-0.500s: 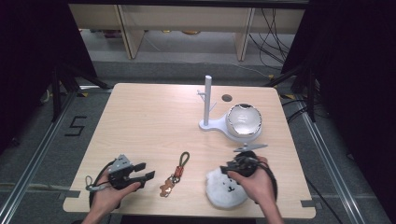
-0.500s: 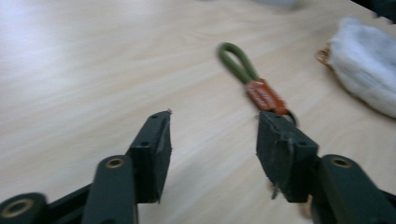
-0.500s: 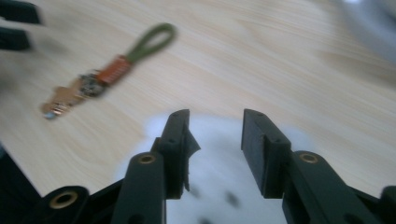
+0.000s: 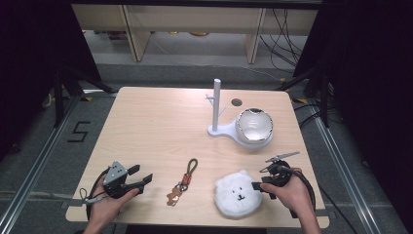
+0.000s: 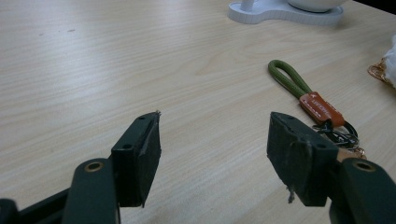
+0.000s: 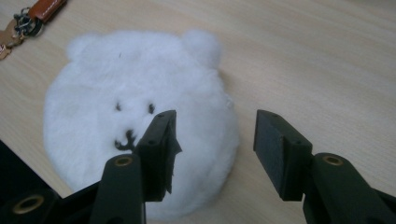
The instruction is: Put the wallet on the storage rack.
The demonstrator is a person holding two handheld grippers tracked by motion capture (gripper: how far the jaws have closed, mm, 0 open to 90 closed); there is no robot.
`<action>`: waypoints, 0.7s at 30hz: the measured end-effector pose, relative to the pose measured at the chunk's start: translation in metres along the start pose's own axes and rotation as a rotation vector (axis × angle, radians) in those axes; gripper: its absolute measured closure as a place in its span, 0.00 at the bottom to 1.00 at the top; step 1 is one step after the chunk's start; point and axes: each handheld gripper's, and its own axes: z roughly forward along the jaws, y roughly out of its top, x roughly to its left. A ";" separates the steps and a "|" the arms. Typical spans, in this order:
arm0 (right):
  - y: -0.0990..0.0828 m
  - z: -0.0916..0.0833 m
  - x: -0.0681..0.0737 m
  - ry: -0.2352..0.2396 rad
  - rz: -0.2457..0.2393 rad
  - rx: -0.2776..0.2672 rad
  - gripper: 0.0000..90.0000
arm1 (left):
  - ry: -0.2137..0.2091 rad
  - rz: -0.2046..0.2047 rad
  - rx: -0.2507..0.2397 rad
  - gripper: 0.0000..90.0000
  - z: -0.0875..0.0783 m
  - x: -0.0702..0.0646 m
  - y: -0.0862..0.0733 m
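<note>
With your right gripper [image 6: 212,149] open and empty, drop lower over the fluffy bear pouch's [image 6: 135,126] lower-right edge before squeezing.

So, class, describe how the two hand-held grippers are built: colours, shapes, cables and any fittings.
Both are black. The left gripper carries a grey three-cornered plate on top and trails a cable. Its blocky pads are frayed, on arms with brass-ringed holes. The right gripper has a black cable; its pads are alike.
</note>
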 end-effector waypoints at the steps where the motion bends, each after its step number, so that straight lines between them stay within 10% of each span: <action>1: 0.001 0.000 0.001 0.005 -0.001 0.012 0.54 | -0.001 -0.002 -0.005 0.38 0.001 -0.001 -0.001; 21: 0.014 0.028 -0.001 0.052 -0.060 0.211 0.52 | 0.007 0.012 0.005 0.38 0.001 -0.001 -0.005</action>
